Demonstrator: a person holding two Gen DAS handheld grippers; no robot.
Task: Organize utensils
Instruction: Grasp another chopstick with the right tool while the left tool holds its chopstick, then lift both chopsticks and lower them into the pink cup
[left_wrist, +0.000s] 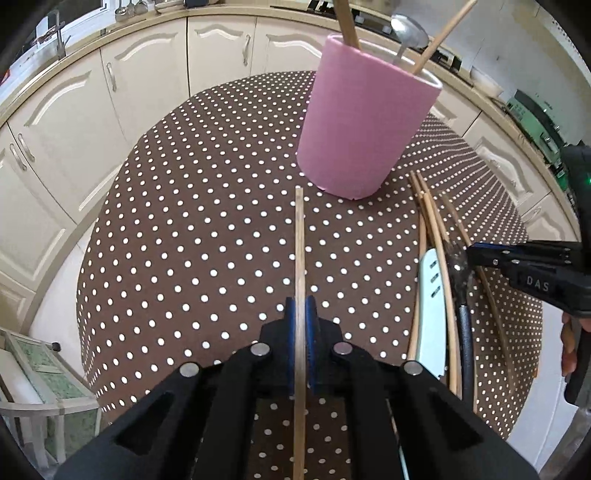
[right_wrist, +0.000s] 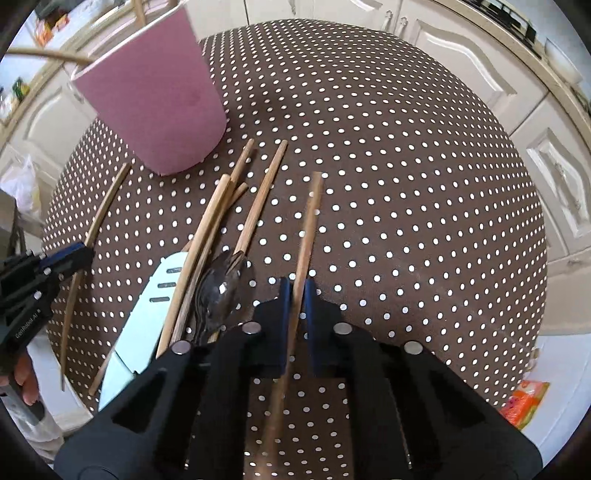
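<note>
Brown cloth with white polka dots all over the table (left_wrist: 192, 221). A pink holder (left_wrist: 362, 122) stands on it, tan wooden sticks (right_wrist: 258, 206) lie beside it, a pale mint-white knife (right_wrist: 147, 314) and a shiny silver spoon (right_wrist: 221, 291) among them. Black grippers, blue pads (left_wrist: 290, 317). Cream cabinets (left_wrist: 74, 122) behind.

table (right_wrist: 406, 166): brown dotted cloth; pink cup (right_wrist: 155, 96) upright | chopsticks (right_wrist: 207, 236), spoon (right_wrist: 221, 291), knife (right_wrist: 147, 314) beside it
</note>
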